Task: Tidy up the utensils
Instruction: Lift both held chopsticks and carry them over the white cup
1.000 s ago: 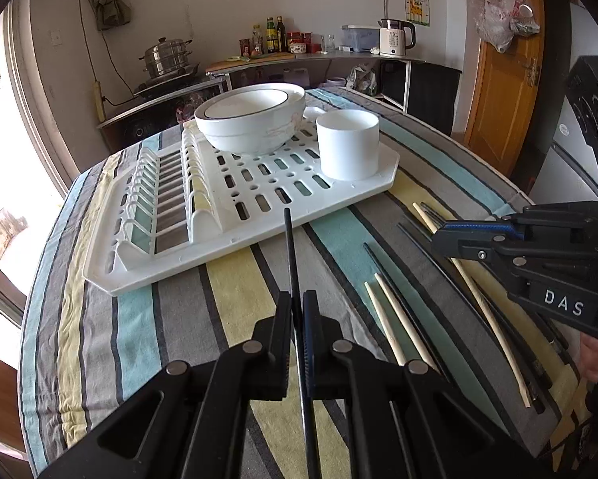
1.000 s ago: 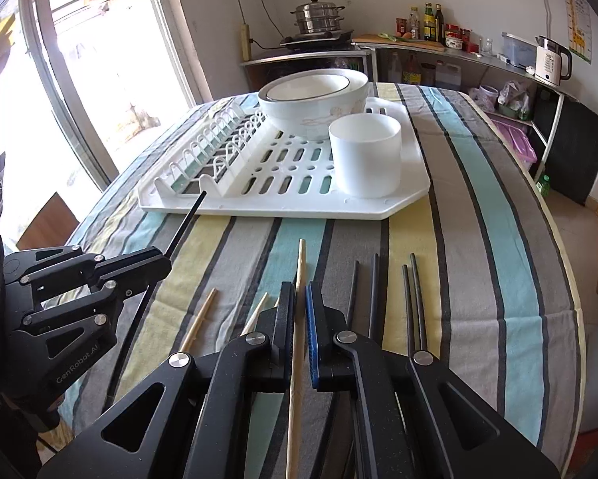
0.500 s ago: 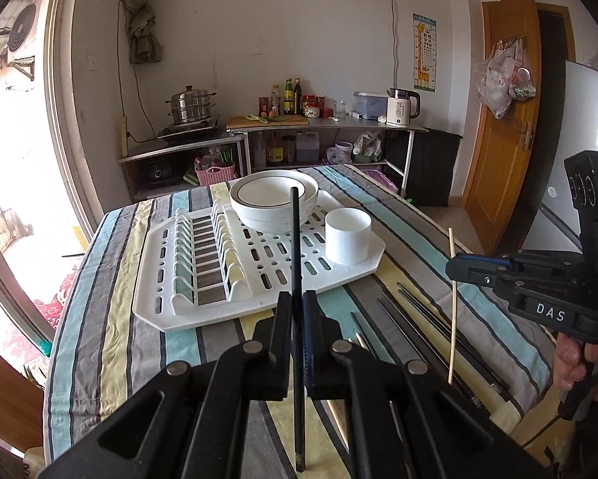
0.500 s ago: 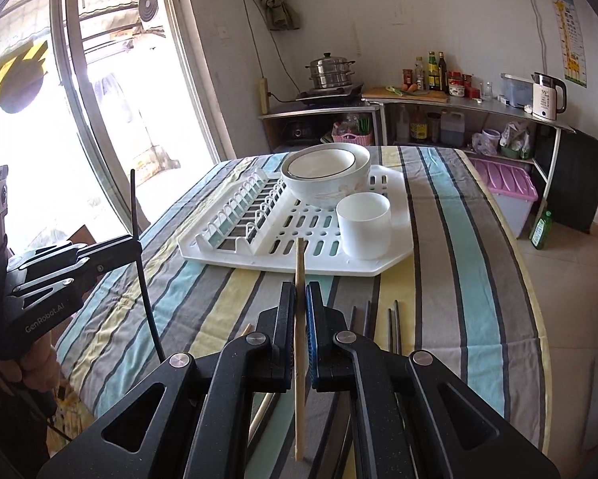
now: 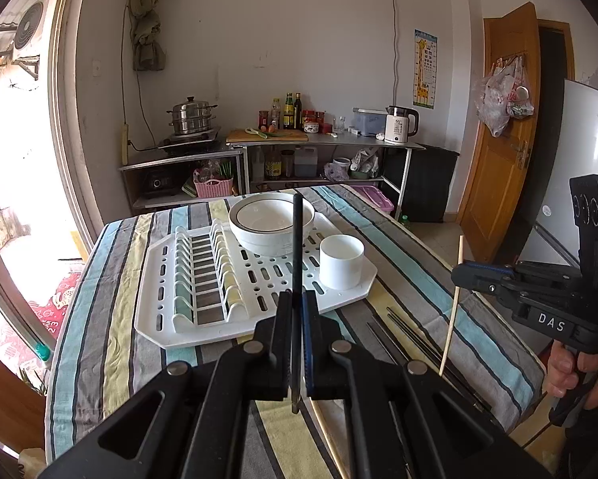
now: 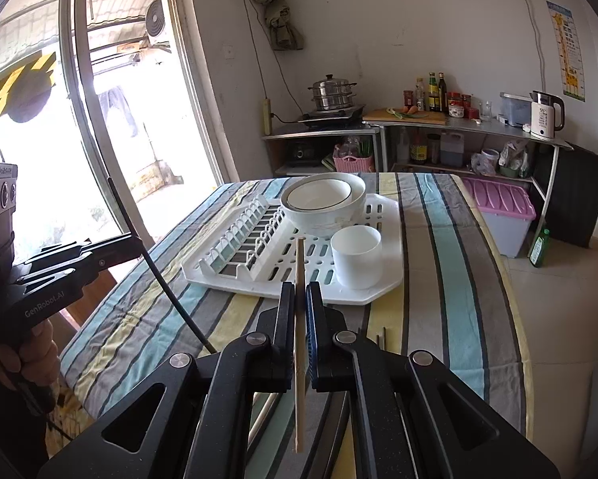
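A striped tabletop [image 5: 99,319] in a kitchen, with a white rack [image 5: 171,319] ahead of both grippers.
The left gripper [image 5: 297,311] pinches a black chopstick [image 5: 297,247]; the right gripper [image 6: 299,303] pinches a wooden chopstick [image 6: 299,271].

Far end of striped tablecloth [image 5: 111,319]: occupied by white slotted plastic drying rack [image 5: 187,319]; white ceramic bowl [image 5: 271,223] and white cylindrical cup [image 5: 341,261] stand there. Left edge strip unobstructed.
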Tool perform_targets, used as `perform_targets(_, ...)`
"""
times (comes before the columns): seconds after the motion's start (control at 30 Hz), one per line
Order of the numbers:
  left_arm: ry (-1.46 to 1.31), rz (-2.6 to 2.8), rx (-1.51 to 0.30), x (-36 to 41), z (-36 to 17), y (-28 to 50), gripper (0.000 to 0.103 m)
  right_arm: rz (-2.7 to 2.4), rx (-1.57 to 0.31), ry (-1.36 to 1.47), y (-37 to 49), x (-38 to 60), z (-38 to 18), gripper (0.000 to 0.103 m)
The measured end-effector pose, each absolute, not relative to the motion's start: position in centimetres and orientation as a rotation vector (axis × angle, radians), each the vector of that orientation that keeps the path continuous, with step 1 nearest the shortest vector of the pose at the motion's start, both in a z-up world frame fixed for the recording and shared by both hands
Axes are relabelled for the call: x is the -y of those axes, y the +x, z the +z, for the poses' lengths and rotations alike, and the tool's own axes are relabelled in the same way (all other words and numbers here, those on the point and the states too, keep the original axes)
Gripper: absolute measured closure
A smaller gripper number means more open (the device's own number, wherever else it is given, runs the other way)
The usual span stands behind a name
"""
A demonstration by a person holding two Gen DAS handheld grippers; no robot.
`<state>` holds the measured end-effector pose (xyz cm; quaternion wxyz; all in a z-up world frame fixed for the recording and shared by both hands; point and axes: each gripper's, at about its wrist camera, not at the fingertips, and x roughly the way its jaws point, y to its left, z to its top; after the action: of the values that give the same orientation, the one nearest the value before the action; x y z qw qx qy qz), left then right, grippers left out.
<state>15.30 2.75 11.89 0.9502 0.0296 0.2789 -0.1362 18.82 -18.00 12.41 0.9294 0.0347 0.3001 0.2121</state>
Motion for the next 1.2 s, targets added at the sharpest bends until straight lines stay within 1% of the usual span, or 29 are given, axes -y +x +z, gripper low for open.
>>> perform_targets(0.63, -0.028, -0.354, -0.521, 2.1, 18.4, 26.7, 0.098, 0.392, -0.498, 0.153, 30.2, 20.8, 17.9, 0.098)
perform_targets(0.87, -0.071, -0.368, -0.542, 3.2, 17.8, 30.6, 0.098, 0.396, -0.473, 0.188, 33.5, 20.4, 18.1, 0.098)
perform_targets(1.2, -0.137, -0.386, -0.599, 3.6, 14.5, 34.1, 0.098, 0.385, -0.497, 0.234, 37.1, 20.0, 15.4, 0.098)
